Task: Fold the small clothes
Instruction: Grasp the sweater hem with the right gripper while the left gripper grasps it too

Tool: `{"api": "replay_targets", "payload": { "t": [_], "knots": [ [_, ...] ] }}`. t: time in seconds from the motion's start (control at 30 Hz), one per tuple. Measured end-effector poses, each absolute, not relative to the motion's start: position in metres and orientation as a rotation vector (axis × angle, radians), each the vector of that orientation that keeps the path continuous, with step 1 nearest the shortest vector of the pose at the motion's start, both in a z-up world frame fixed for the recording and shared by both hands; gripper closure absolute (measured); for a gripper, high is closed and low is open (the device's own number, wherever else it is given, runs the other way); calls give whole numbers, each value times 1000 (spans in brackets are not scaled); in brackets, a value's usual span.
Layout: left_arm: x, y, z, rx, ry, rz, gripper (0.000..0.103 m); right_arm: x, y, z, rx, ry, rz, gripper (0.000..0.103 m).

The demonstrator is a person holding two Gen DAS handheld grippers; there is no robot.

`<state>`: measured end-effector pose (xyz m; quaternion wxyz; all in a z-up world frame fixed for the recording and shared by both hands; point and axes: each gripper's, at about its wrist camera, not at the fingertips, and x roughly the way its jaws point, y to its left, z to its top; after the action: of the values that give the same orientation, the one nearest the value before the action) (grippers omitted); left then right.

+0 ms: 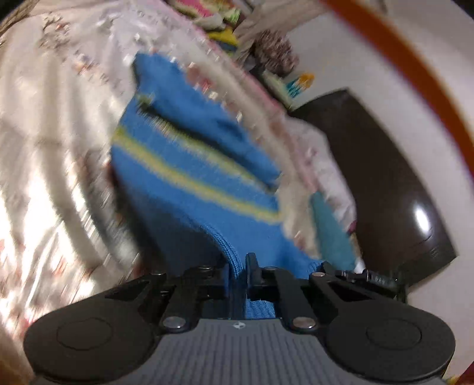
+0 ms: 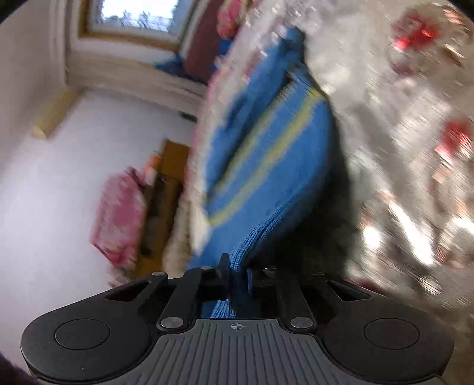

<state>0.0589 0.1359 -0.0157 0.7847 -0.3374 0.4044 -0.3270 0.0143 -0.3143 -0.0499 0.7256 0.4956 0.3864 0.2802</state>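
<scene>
A small blue knitted sweater (image 1: 189, 165) with thin yellow stripes lies on a pale flowered bedcover (image 1: 53, 154). My left gripper (image 1: 238, 266) is shut on the sweater's ribbed hem, which bunches up between the black fingers. In the right wrist view the same blue sweater (image 2: 266, 142) stretches away across the bedcover (image 2: 400, 142). There my right gripper (image 2: 237, 266) is shut on another part of the ribbed hem. Both views are blurred by motion.
A teal cloth (image 1: 331, 234) lies at the bed's edge by a dark cabinet (image 1: 385, 183). Folded colourful clothes (image 1: 219, 26) are stacked at the far end. The right wrist view shows a window (image 2: 133, 14), a white floor and a pink bundle (image 2: 118, 213) by a wooden piece.
</scene>
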Motion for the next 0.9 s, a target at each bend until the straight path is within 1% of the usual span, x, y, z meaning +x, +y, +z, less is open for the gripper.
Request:
{"api": "replay_targets", "payload": {
  "t": [0.17,0.4,0.5,0.7,0.9],
  "knots": [
    [93,133,3,-792,752,-739,90,36,-320,-26,1186,686,667,93],
    [154,135,17,-827,644,-717,90,92,-328,-4,1184,571,630,93],
    [181,142,14,-846,615,-666,90,123,-332,-3,1194,555,578,93],
    [231,159,-10,-908,602,-542,90,190,-335,-13,1203,542,463,93],
    [254,166,-39,-923,664,-437,90,235,-330,-39,1161,622,330,94]
  ]
}}
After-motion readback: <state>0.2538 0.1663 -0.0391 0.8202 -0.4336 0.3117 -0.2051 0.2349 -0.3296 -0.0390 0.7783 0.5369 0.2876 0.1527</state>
